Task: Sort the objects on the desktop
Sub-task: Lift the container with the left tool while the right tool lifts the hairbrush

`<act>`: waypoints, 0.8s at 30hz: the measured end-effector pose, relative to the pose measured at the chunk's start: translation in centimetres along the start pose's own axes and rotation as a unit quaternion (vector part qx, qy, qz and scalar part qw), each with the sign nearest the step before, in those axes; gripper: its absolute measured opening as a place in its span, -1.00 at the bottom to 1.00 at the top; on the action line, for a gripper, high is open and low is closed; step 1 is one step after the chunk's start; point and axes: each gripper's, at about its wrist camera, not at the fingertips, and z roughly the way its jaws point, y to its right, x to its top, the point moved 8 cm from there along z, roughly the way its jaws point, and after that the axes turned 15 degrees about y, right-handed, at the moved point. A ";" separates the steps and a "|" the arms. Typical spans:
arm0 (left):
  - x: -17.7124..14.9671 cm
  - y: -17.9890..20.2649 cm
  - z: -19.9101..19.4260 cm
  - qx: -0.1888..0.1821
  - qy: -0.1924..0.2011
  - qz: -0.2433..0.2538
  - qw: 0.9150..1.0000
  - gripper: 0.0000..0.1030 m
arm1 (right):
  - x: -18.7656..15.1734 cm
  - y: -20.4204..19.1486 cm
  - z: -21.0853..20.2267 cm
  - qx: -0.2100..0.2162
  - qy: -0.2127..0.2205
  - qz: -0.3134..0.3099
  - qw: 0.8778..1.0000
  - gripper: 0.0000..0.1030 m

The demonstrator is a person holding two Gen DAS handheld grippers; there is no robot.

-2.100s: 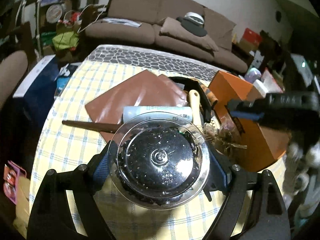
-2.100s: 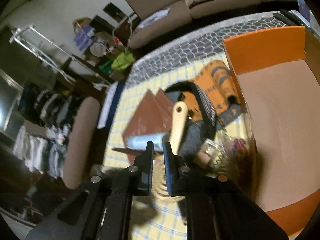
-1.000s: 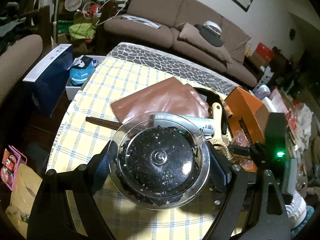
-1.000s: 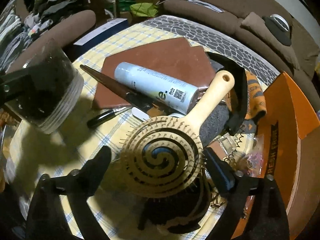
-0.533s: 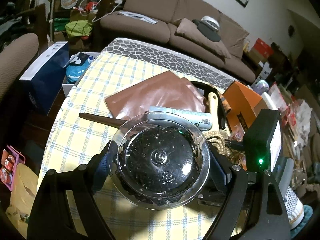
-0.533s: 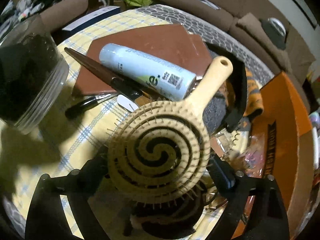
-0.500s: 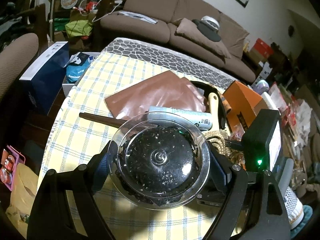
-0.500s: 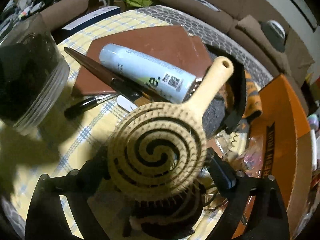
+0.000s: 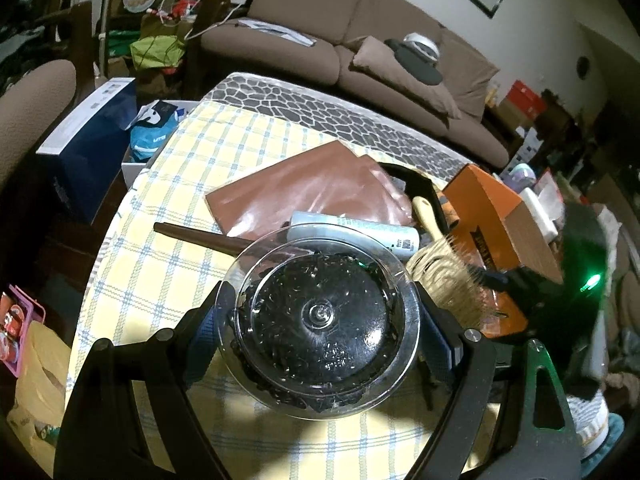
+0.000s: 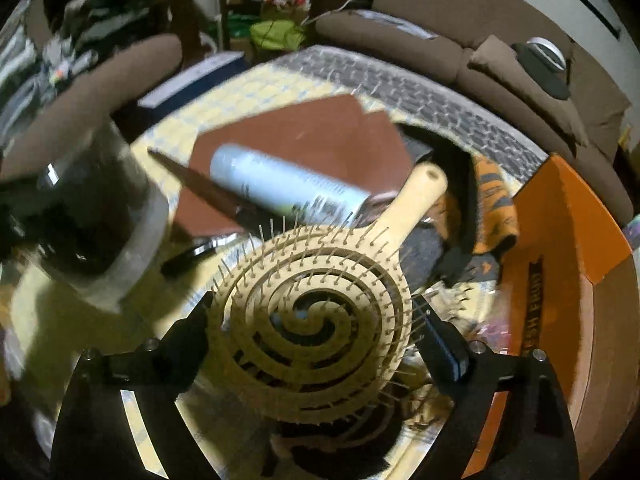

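The clear jar [image 9: 322, 316] hides the bench [image 9: 160, 264] beneath it. Motion blurs the white tube [image 10: 280, 184]. The orange box [image 10: 592, 280] is cut off at the right edge.

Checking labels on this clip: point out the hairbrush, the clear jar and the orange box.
hairbrush [image 10: 312, 332], right wrist view, middle of its spiral head
clear jar [image 9: 320, 316], left wrist view, its round base
orange box [image 10: 560, 208], right wrist view, orange wall

The left gripper [image 9: 320, 316] clamps a clear jar [image 9: 322, 320] of dark bits above the checked worktop [image 9: 160, 280]; behind lie a brown folder [image 9: 304, 192], white tube [image 9: 356, 236] and orange box [image 9: 492, 224].
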 end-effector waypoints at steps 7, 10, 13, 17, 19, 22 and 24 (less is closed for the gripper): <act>0.1 1.5 -0.1 -0.011 0.003 0.004 1.000 0.63 | 2.1 2.2 -3.9 0.003 0.046 0.037 0.998 0.80; 0.0 2.4 0.1 -0.015 0.002 0.006 1.000 0.63 | 2.2 2.5 -4.5 0.015 0.050 0.056 0.997 0.80; 0.1 3.2 0.0 -0.019 0.005 0.005 1.000 0.63 | 1.9 2.7 -5.4 0.025 0.057 0.069 0.996 0.80; 0.4 4.4 -0.2 -0.028 0.012 0.004 1.000 0.63 | 3.1 3.4 -7.1 0.029 0.084 0.088 0.992 0.80; 0.6 5.1 -0.3 -0.033 0.017 0.005 0.999 0.63 | 3.6 4.0 -8.1 0.026 0.100 0.091 0.991 0.80; 0.5 6.0 -0.4 -0.036 0.020 0.009 0.999 0.63 | 4.4 5.4 -9.9 0.025 0.124 0.109 0.986 0.80; 0.4 6.5 -0.3 -0.038 0.018 0.010 0.999 0.63 | 4.6 6.4 -10.9 0.025 0.138 0.125 0.982 0.80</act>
